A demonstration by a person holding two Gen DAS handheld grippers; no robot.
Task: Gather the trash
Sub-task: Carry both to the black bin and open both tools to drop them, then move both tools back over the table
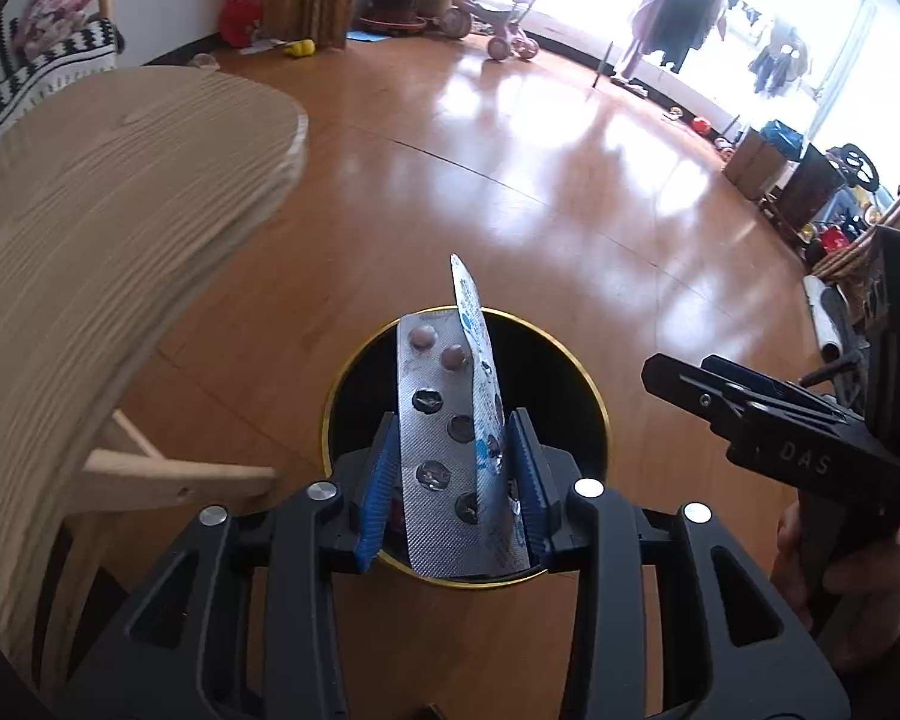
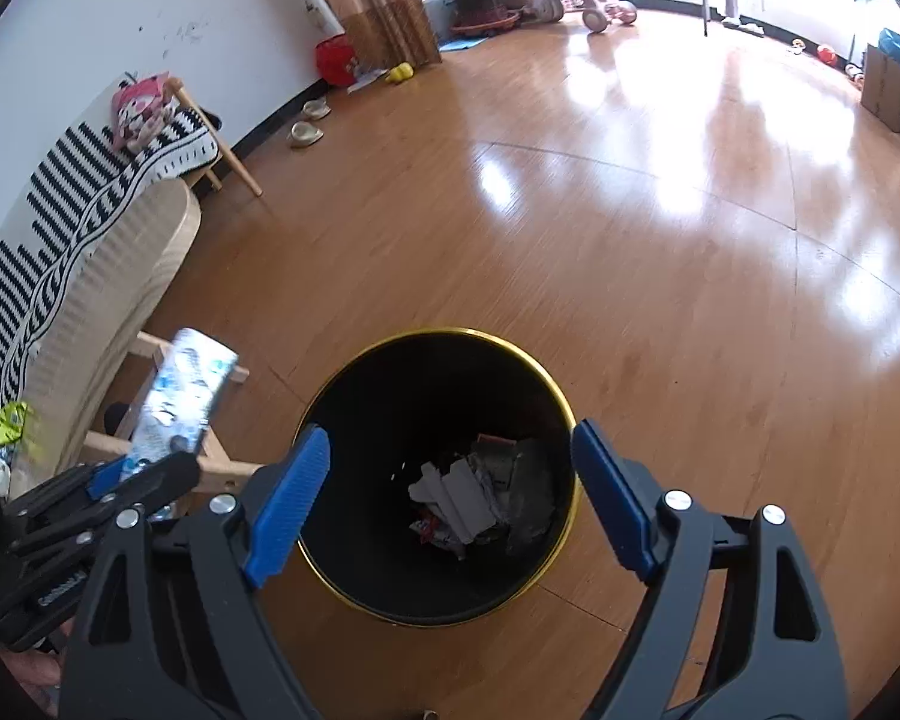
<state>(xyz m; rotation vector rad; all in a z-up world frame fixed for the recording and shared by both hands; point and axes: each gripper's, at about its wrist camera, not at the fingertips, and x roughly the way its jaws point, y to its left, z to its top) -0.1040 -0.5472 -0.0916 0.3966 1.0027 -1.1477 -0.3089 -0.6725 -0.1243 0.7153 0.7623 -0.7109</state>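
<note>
Clamping two blister packs (image 1: 444, 450) between its blue pads, the left gripper (image 1: 453, 480) holds them upright above the mouth of a black waste bin (image 1: 576, 384) with a gold rim. One pack faces the camera foil-side, with two pills left in the top pockets and five pockets pushed out below; the second pack stands edge-on just beside it on the right, showing blue print. In the right wrist view the same pair (image 2: 180, 402) appears blurred at lower left, off to the side of the bin (image 2: 438, 384) rather than over its middle. The right gripper (image 2: 450, 492) stands wide, nothing between its two blue pads, straddling the bin's opening from above. At the bottom of the bin lies a heap of crumpled paper and wrappers (image 2: 480, 492); the pieces cannot be counted. A pale wooden table (image 1: 108, 210) stands near the bin on the wooden floor (image 2: 630, 240), and part of a hand (image 1: 840, 564) grips the right tool's handle.
</note>
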